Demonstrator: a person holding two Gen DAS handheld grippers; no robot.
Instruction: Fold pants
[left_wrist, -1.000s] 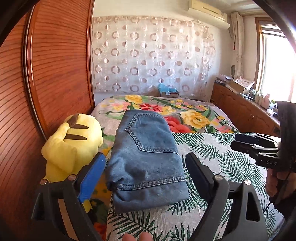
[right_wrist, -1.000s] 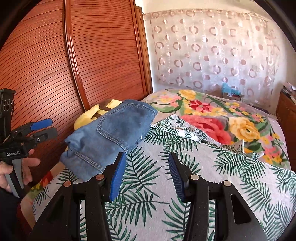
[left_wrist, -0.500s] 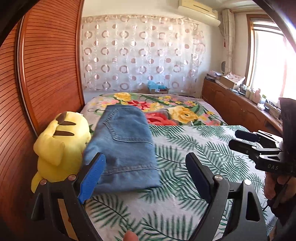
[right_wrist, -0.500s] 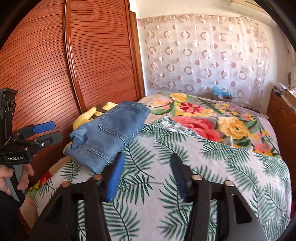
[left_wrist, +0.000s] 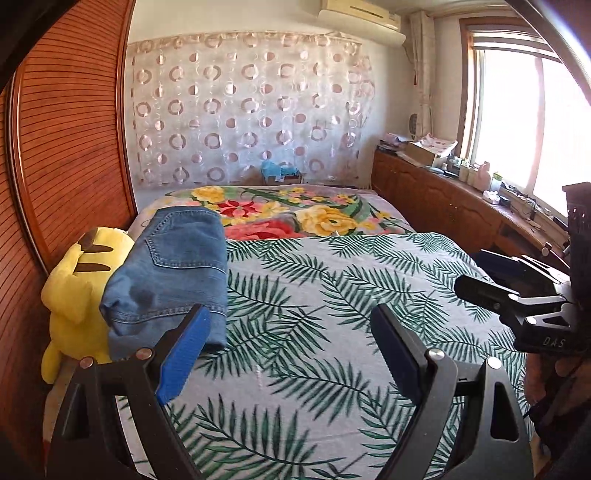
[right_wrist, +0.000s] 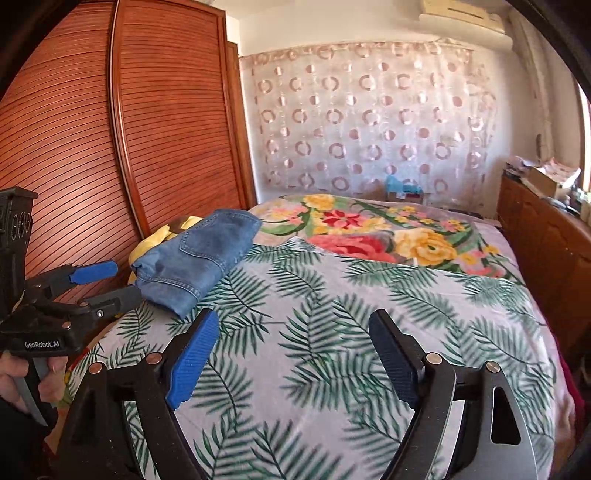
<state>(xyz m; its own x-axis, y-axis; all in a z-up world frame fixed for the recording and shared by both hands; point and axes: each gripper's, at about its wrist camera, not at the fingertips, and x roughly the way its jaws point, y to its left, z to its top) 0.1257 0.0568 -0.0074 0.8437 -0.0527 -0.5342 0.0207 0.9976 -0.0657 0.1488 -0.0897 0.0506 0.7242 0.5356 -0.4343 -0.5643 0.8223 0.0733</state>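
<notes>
The folded blue denim pants lie at the left edge of the bed's palm-leaf sheet, beside a yellow plush toy, while the left gripper is wide open and empty and the right gripper's jaws are opening, empty.

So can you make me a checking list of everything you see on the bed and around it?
Surface: bed with a palm-leaf sheet over a flowered blanket.
Job's things: folded jeans lying near the sheet's edge, held by nothing.
Clutter: yellow plush toy beside the jeans.
Grippers: left gripper open, nothing between its fingers; right gripper opening, nothing between its fingers.
Cables: nothing seen.
Surroundings: wooden wardrobe, circle-pattern curtain, cluttered sideboard, window.
</notes>
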